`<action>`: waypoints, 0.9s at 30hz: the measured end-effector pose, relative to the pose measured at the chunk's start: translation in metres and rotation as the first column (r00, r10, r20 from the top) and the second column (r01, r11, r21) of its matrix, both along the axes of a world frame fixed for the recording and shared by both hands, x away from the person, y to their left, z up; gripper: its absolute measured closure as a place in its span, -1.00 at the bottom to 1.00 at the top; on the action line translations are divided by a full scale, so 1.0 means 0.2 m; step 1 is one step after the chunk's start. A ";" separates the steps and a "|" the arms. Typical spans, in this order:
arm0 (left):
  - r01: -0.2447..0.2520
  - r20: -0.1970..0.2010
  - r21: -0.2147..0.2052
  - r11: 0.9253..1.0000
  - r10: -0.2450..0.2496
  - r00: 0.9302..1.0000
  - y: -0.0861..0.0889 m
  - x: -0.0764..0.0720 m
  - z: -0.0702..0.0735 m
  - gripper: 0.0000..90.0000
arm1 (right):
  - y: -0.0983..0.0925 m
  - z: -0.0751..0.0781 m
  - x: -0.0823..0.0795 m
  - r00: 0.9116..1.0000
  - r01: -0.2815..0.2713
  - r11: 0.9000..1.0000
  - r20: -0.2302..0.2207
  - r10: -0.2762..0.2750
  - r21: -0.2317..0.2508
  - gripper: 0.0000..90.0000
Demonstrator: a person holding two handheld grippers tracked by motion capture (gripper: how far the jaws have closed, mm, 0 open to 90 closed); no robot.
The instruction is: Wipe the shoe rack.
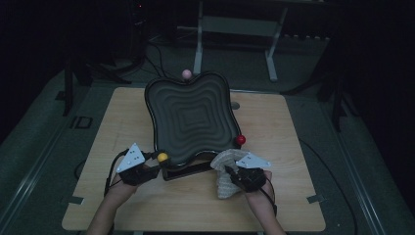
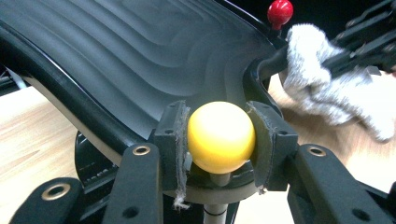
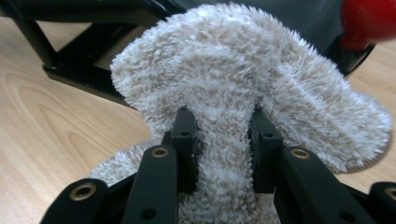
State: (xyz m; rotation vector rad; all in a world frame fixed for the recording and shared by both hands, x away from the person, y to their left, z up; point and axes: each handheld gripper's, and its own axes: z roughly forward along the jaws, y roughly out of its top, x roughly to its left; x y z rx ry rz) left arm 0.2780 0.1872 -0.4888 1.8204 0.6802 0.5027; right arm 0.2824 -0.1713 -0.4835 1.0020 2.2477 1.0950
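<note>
The left gripper (image 2: 219, 140) clamps the tilted tray's (image 1: 191, 117) yellow knob (image 2: 220, 135), stem pointing down.

Tray (image 1: 188, 115): black, ridged, tilted on a stand at table (image 1: 274, 196) centre | yellow knob (image 1: 162, 157): tray's near-left corner, left gripper (image 1: 149, 165) clamped on it | red knob (image 1: 241, 140): near-right corner | pink knob (image 1: 186, 74): far edge | white cloth (image 1: 224, 171): pinched by right gripper (image 1: 235, 171), against tray's near-right edge.
</note>
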 end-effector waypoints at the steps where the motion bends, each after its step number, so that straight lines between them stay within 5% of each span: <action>1: 0.003 -0.001 -0.004 1.000 -0.003 1.000 0.00 0.00 0.00 0.32 | 0.00 0.03 -0.01 1.000 -0.004 1.000 0.017 0.004 0.012 0.54; 4: 0.005 -0.001 -0.004 1.000 -0.005 1.000 0.01 0.00 0.00 0.32 | 0.01 0.06 0.00 0.999 -0.001 1.000 0.042 0.000 0.020 0.54; 9: 0.006 -0.002 -0.001 1.000 -0.006 1.000 0.00 0.00 0.00 0.32 | 0.03 -0.04 0.02 1.000 -0.010 1.000 -0.020 0.009 -0.013 0.53; 15: 0.013 -0.005 -0.004 1.000 -0.013 1.000 0.01 0.01 0.00 0.32 | 0.07 0.01 -0.01 0.999 -0.035 0.999 0.017 0.035 -0.001 0.53; 19: 0.014 -0.005 -0.002 1.000 -0.014 1.000 0.01 0.01 0.00 0.32 | 0.09 -0.07 0.01 0.998 -0.042 0.999 -0.043 0.041 -0.026 0.53; 24: 0.015 -0.007 0.000 1.000 -0.015 1.000 0.01 0.01 0.00 0.32 | 0.14 0.00 -0.02 0.997 -0.077 0.997 -0.001 0.077 -0.019 0.53; 27: 0.016 -0.007 0.002 1.000 -0.016 1.000 0.01 0.01 0.00 0.32 | 0.16 -0.04 0.02 0.998 -0.067 0.997 -0.017 0.066 -0.030 0.53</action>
